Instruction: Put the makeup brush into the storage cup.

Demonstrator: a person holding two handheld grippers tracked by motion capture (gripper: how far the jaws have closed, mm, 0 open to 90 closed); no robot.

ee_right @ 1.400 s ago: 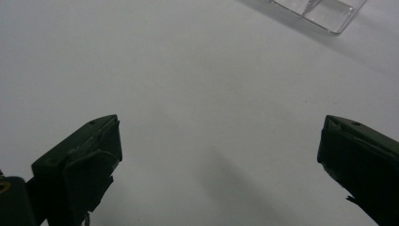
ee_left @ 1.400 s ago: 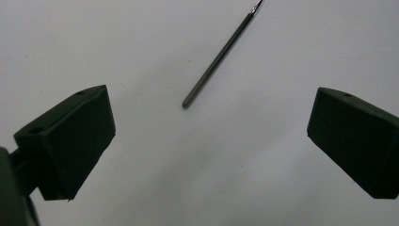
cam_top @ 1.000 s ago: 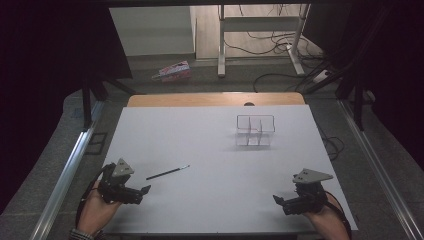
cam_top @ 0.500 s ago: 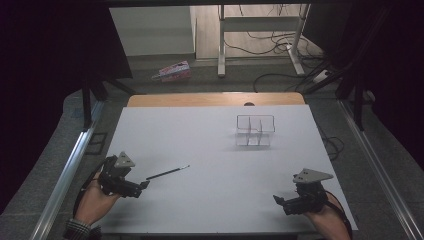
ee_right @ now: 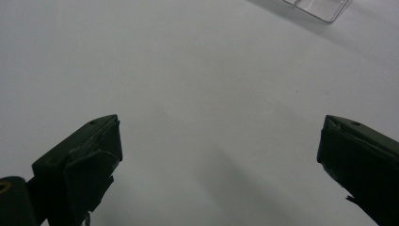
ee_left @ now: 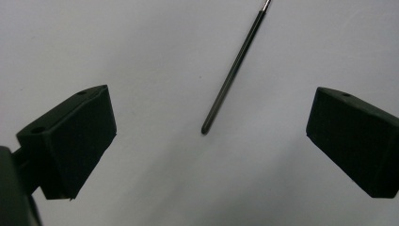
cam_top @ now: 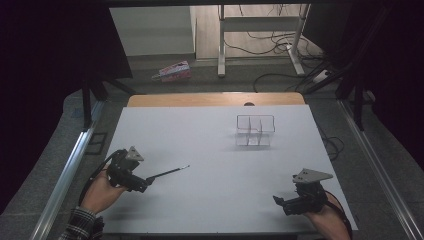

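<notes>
Thin dark rod: lay flat on the white desk, near end just ahead of the left tongs, centred between their wide-spread jaws, untouched. Right tongs: jaws also wide, holding nothing, well apart from the rod. Clear divided tray: far right of desk.

Over the last second the left gripper has slid away from the table's left edge toward the thin black rod, its wide-spread jaws now just short of the rod's near end.
</notes>
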